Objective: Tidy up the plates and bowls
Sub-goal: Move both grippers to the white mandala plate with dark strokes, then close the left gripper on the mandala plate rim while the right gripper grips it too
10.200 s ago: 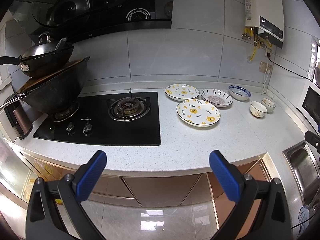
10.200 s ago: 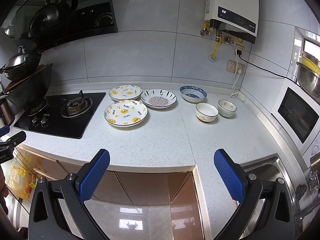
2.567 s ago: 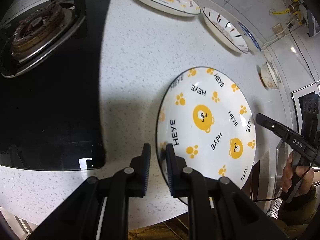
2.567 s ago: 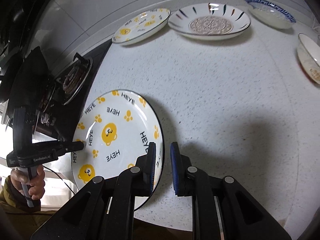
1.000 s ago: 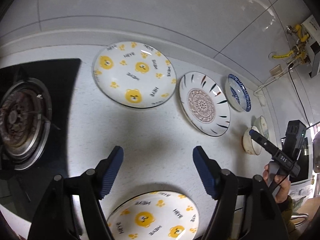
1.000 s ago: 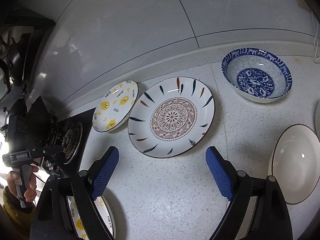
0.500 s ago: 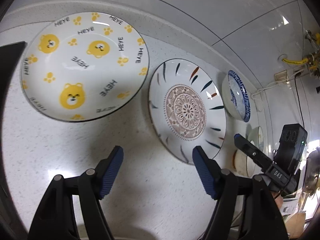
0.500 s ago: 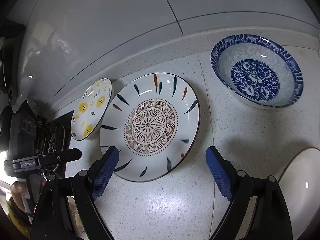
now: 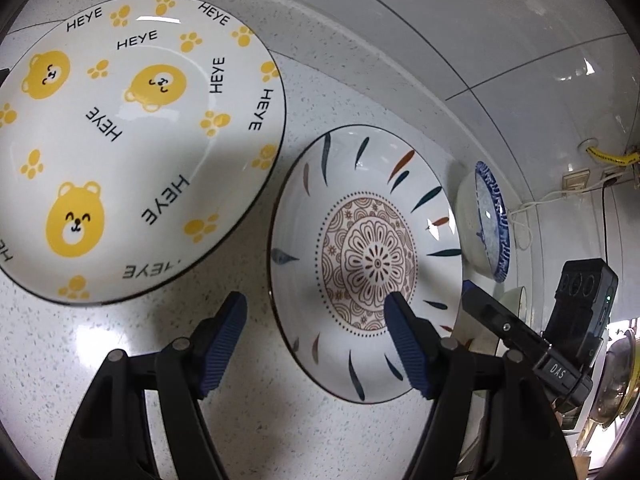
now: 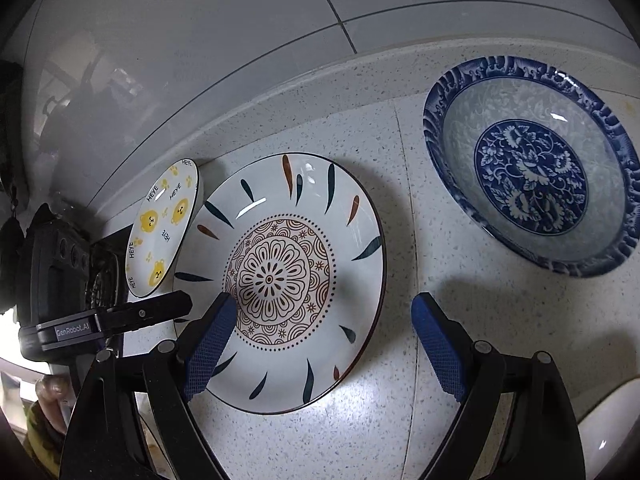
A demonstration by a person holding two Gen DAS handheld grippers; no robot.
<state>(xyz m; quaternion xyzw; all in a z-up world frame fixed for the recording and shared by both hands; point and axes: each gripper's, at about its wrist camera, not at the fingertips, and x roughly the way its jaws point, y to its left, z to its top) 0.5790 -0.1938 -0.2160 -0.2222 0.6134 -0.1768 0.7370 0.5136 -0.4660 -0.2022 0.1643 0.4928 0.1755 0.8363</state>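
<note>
Left wrist view: the left gripper [image 9: 316, 312] is being held with its blue fingers [image 9: 224, 332] spread wide, straddling the near-left rim of the patterned plate [image 9: 360, 216]; one finger is lying over the speckled desk [image 9: 80, 340] and the other over the plate's flower centre, and nothing is being pinched. Whether the rim is being touched cannot be told. To the left, just beside that plate, the bear plate [image 9: 132, 140] is lying flat on the desk, their rims nearly touching. Beyond the patterned plate, the blue bowl [image 9: 490, 224] is being seen edge-on near the tiled wall [image 9: 480, 40]. At the right edge the right gripper [image 9: 520, 332] is being shown from the side.

In the right wrist view, the right gripper [image 10: 324, 332] is likewise being held with fingers [image 10: 436, 344] spread apart and nothing between them but the right rim of the patterned plate [image 10: 280, 280]; one finger is lying over the plate's inner pattern, the other over the bare desk [image 10: 400, 420]. The left gripper [image 10: 152, 312] is reaching in at the plate's opposite rim. Farther back, the bear plate [image 10: 164, 228] is sitting at the left and the blue bowl [image 10: 532, 168] at the right, well apart from the patterned plate.
</note>
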